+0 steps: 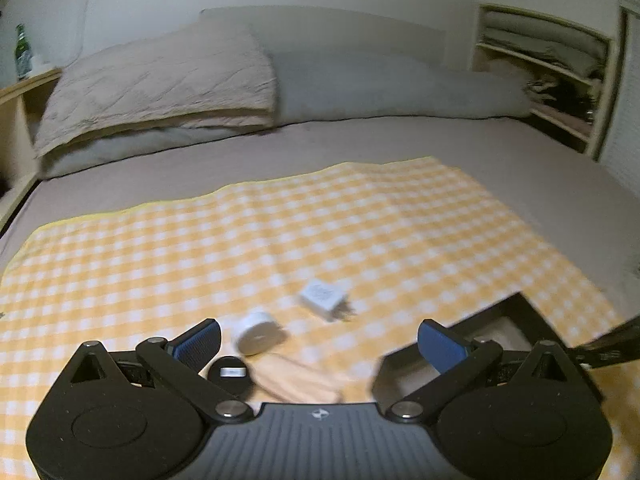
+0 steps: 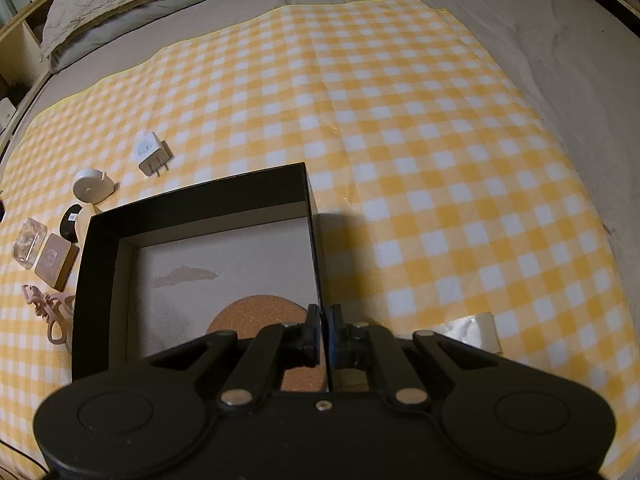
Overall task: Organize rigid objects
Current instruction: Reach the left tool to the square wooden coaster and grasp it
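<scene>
At far left we see a clear block (image 2: 29,249), then a white charger (image 2: 151,153). Our left gripper (image 1: 318,343) hangs open and empty. The black box (image 2: 192,208) holds a cork coaster (image 2: 256,312); our right gripper (image 2: 324,330) clamps its right wall.

cloth (image 2: 400,120): yellow-white check, slightly shiny | box (image 2: 200,204): matt black card, torn grey lining | coaster (image 2: 256,312): rough cork | charger (image 2: 150,152): smooth white plastic | block (image 2: 29,248): clear, glossy
</scene>
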